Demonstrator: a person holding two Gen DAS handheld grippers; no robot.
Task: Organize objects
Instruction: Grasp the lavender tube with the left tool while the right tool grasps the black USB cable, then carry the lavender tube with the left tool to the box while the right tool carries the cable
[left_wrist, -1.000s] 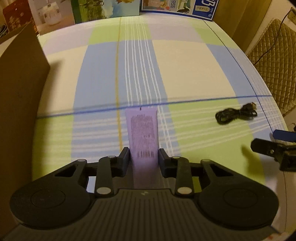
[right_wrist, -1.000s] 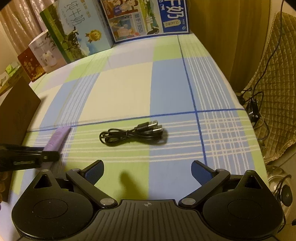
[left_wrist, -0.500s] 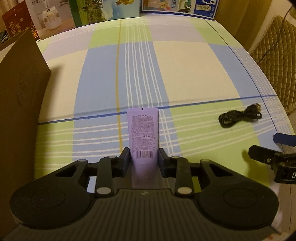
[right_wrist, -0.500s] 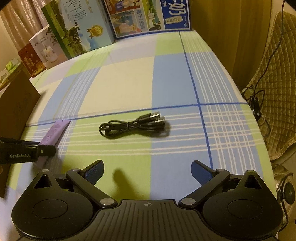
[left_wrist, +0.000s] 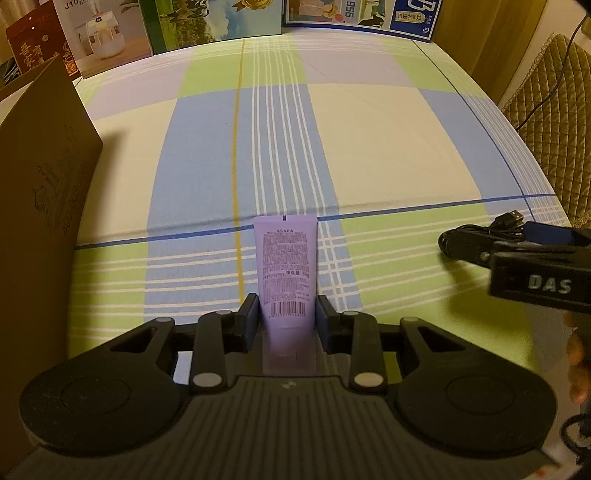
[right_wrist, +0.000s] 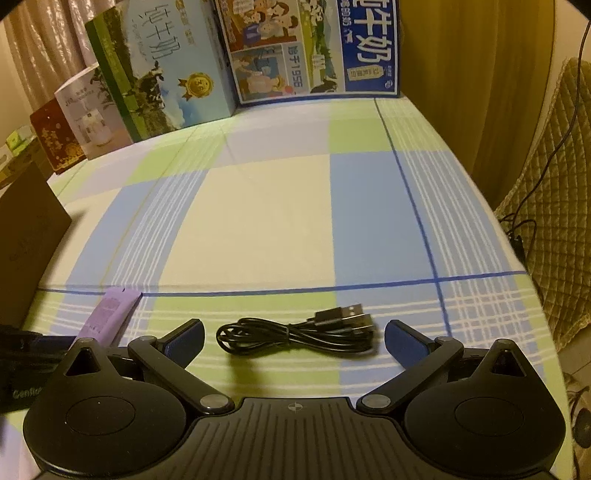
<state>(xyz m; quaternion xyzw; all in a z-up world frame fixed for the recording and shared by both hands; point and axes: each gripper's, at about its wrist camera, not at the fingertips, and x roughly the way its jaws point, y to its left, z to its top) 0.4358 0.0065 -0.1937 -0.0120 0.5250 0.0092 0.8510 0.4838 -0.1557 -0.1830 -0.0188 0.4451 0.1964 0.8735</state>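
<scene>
The right tool (right_wrist: 294, 334) has moved forward, and its wide-apart jaws now flank the coiled black cable (right_wrist: 295, 330) near the surface's (left_wrist: 388, 147) front right corner, so a grab looks close. The left tool (left_wrist: 287, 314) stays clamped on the purple tube (left_wrist: 287, 266) near the front edge. A brown cardboard box (left_wrist: 40, 206) stands at the left edge, cartons (right_wrist: 207, 62) along the back; nothing blocks the cable.

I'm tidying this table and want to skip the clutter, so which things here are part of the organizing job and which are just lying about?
Part of the job:
- purple tube, clamped in the left gripper
- coiled black USB cable, lying between the open fingers of the right gripper

Lying about:
- milk cartons at the far edge
- brown cardboard box on the left
- quilted chair
</scene>
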